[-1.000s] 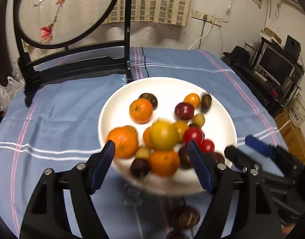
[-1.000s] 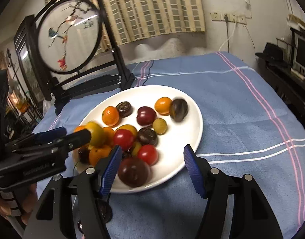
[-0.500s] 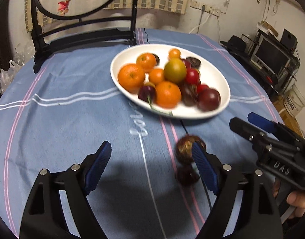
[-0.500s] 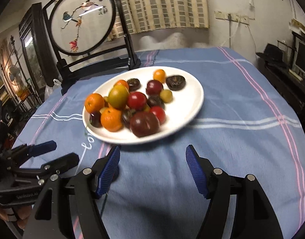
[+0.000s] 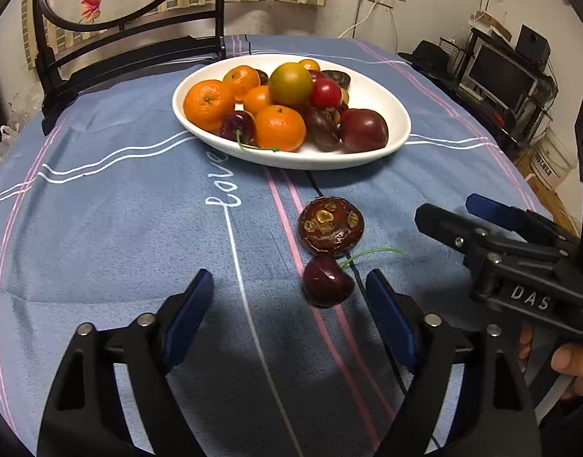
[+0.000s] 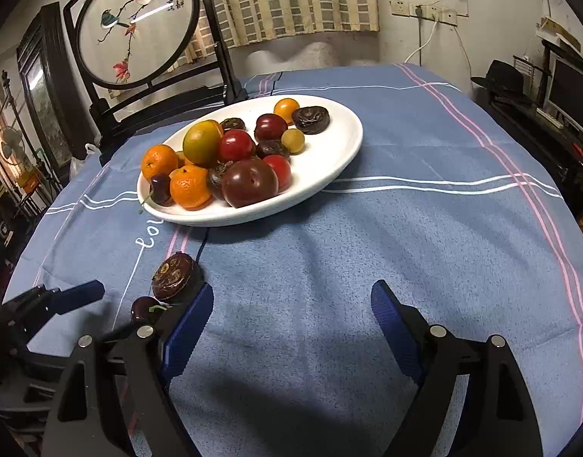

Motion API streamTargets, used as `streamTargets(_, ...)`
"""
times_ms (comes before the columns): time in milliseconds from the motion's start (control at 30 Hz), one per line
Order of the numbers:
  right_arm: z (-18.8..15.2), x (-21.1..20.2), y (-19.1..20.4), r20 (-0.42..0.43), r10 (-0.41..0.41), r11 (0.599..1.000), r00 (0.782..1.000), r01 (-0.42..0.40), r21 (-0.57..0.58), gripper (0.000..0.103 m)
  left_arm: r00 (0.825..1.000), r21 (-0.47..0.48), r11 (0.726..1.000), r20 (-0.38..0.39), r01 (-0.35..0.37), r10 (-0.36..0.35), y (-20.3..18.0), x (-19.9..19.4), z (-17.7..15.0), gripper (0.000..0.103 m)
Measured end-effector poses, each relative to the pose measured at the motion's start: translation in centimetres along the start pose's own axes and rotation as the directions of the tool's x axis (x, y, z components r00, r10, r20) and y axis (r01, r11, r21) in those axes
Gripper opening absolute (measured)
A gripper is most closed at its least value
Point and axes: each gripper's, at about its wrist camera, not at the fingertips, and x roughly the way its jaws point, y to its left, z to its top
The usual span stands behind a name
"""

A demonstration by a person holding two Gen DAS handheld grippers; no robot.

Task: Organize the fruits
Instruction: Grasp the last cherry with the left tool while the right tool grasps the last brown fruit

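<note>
A white plate (image 5: 400, 133) (image 6: 343, 152) heaped with oranges, tomatoes and dark plums stands on the blue cloth. In front of it lie a flat dark brown fruit (image 5: 331, 226) (image 6: 175, 278) and a dark cherry (image 5: 327, 281) (image 6: 145, 308) with a green stem. My left gripper (image 5: 287, 297) hovers low over the cloth. Its jaws are closing, the cherry sits between them near the right finger, and the pads do not touch it. My right gripper (image 6: 293, 297) is to the right of both fruits, its jaws opening over bare cloth. It shows again, side-on, as the right gripper (image 5: 455, 221).
A black chair with a round embroidered panel (image 6: 139, 26) stands behind the table. A thin black cable (image 5: 314, 186) runs from under the plate past the brown fruit. A desk with a monitor (image 5: 500, 72) is off the table's right side. A hand (image 5: 573, 361) grips the right tool.
Both grippers have drawn back from the plate toward the table's near side and come lower. The loose brown fruit and cherry now lie at the left gripper's fingers. The right jaws stand wider.
</note>
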Motion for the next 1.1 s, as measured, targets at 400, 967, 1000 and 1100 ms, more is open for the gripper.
streamTargets(400,-0.1,0.0,1.6,-0.010,0.011,0.998,1.000,-0.011,-0.063,0.086,0.999,0.018,1.000,0.045,-0.009,0.008,1.3,-1.1,0.6,0.029)
streamTargets(967,0.4,3.3,9.2,-0.099,-0.008,0.959,0.995,-0.020,-0.281,0.082,0.995,-0.130,0.990,0.075,-0.061,0.071,6.3,-1.9,1.9,0.029)
streamTargets(1000,0.4,3.6,9.5,-0.102,-0.012,0.959,0.995,-0.017,-0.283,0.077,0.995,-0.130,0.990,0.074,-0.061,0.071,6.3,-1.9,1.9,0.029)
streamTargets(1100,0.3,4.2,10.1,-0.113,-0.009,0.954,0.994,-0.025,-0.299,0.053,0.995,-0.131,0.990,0.070,-0.060,0.069,6.3,-1.7,2.0,0.029)
